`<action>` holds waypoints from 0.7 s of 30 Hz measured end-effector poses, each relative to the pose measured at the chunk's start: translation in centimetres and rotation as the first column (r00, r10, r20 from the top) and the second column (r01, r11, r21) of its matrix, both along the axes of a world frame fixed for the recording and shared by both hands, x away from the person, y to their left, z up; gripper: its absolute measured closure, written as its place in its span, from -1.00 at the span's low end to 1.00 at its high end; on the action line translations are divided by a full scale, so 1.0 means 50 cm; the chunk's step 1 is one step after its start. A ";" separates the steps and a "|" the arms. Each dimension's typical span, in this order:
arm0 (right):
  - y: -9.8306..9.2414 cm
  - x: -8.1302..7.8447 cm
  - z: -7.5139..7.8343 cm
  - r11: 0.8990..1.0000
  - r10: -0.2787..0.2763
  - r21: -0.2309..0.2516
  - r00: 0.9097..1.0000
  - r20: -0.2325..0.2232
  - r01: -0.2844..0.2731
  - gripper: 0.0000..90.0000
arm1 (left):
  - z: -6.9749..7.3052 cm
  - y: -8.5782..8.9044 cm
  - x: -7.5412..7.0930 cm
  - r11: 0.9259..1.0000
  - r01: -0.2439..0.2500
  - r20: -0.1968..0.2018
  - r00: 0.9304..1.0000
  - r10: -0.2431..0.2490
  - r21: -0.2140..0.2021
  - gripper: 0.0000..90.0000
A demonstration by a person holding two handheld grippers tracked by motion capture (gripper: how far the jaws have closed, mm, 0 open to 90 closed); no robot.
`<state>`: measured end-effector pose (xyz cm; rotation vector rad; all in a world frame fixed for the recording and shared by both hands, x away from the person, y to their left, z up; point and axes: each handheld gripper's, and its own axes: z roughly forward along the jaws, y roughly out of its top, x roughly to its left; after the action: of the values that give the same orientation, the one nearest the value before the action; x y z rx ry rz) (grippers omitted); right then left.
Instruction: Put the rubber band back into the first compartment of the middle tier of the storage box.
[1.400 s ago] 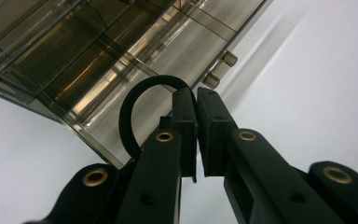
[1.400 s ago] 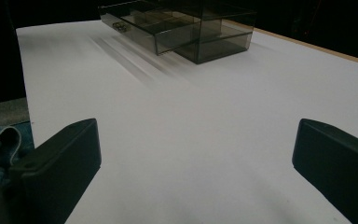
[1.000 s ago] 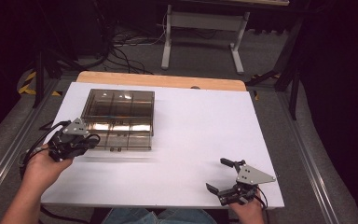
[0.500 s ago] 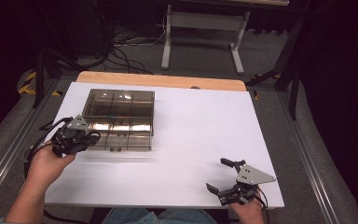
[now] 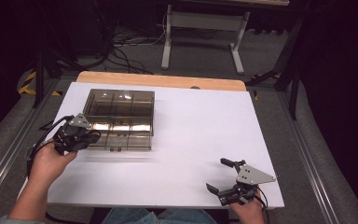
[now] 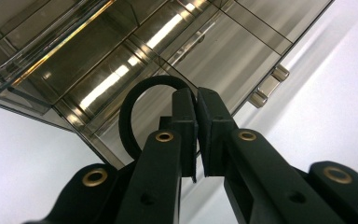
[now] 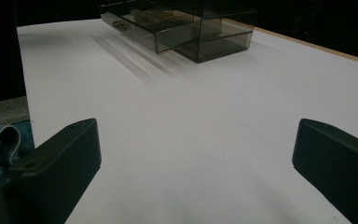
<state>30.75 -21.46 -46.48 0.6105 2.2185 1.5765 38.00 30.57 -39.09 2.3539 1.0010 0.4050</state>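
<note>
Left gripper (image 5: pixel 77 136): fingers (image 6: pixel 185 122) pinched nearly together on a thin black ring (image 6: pixel 131 100), which loops up and to the left of the tips.
Black ring: hangs over the open compartments of the smoky plastic organizer box (image 5: pixel 119 117), just ahead of the left fingers; whether it touches the box I cannot tell.
Organizer box: sits on the white table (image 5: pixel 191 135), directly ahead of the left fingers; from the right fingers it lies far ahead, with its lower tray pulled out past the upper part.
Right gripper (image 5: pixel 237 181): fingers (image 7: pixel 60 161) spread wide with nothing between them, low over the table near its front edge.
Open room: broad bare table stretches between the right fingers and the box; the table's right edge runs close beside the right gripper.
Edges: the box's front-left corner lies just below and left of the left fingers; 2 small latches (image 6: pixel 268 86) stick out to their right.
Hard to make out: the ring's lower part is hidden behind the left fingers; the box's contents are lost in glare and tinted walls.
</note>
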 end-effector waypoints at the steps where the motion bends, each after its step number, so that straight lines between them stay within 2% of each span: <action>1: 0.000 0.000 0.000 1.000 0.000 -0.001 1.000 0.000 0.000 -0.97 | 0.000 0.001 0.001 1.000 0.000 0.001 1.000 0.000 0.005 0.91; 21: 0.000 0.000 0.000 1.000 -0.001 -0.001 1.000 0.000 0.001 -0.96 | -0.019 0.001 0.025 1.000 -0.013 -0.045 0.999 0.013 0.003 0.91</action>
<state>30.73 -21.47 -46.47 0.6105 2.2185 1.5747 39.26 30.61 -40.05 2.3696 1.0375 0.3597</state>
